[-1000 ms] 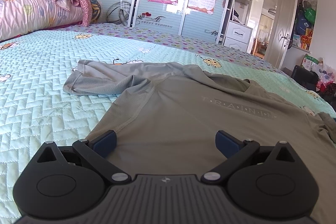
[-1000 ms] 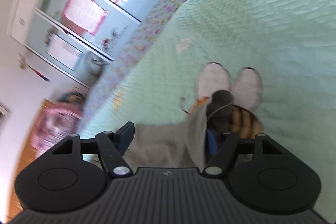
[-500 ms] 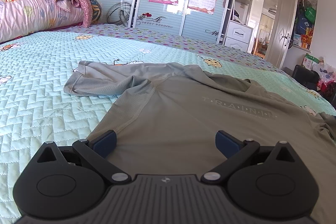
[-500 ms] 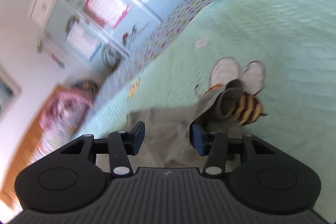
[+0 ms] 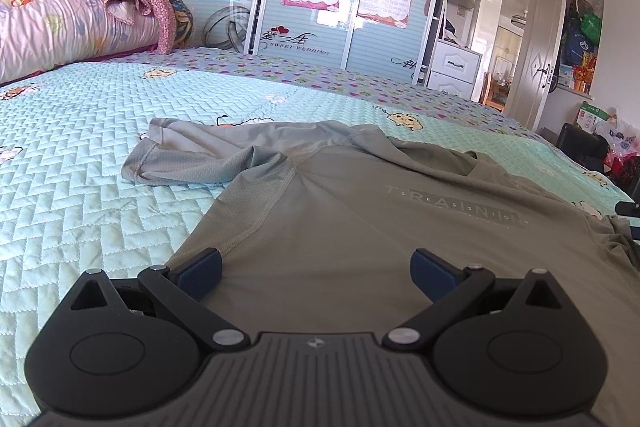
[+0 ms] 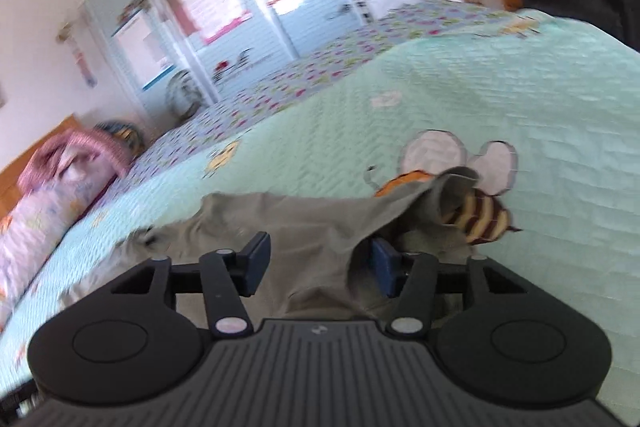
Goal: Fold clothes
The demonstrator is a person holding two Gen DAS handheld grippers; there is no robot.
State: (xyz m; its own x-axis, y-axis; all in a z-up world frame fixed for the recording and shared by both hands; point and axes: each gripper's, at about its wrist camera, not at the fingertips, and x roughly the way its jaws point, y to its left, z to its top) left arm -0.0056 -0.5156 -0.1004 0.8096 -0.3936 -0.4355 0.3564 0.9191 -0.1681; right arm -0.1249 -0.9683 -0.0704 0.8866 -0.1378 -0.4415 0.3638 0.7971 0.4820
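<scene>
Grey-green thin knit T-shirt [image 5: 340, 227] lies spread chest-up on the mint quilted bedspread [image 5: 80, 187], left sleeve out flat. I read it as light, limp and a bit slick: I'd pinch a hem or sleeve edge, not a flat panel. Left gripper [image 5: 316, 269]: jaws wide apart above the shirt's near edge, clamping nothing. Right gripper [image 6: 316, 259]: jaws part open, just been closing then reopening; a raised fold of the shirt's far sleeve sits between them against the right pad, but I can't call it clamped.
</scene>
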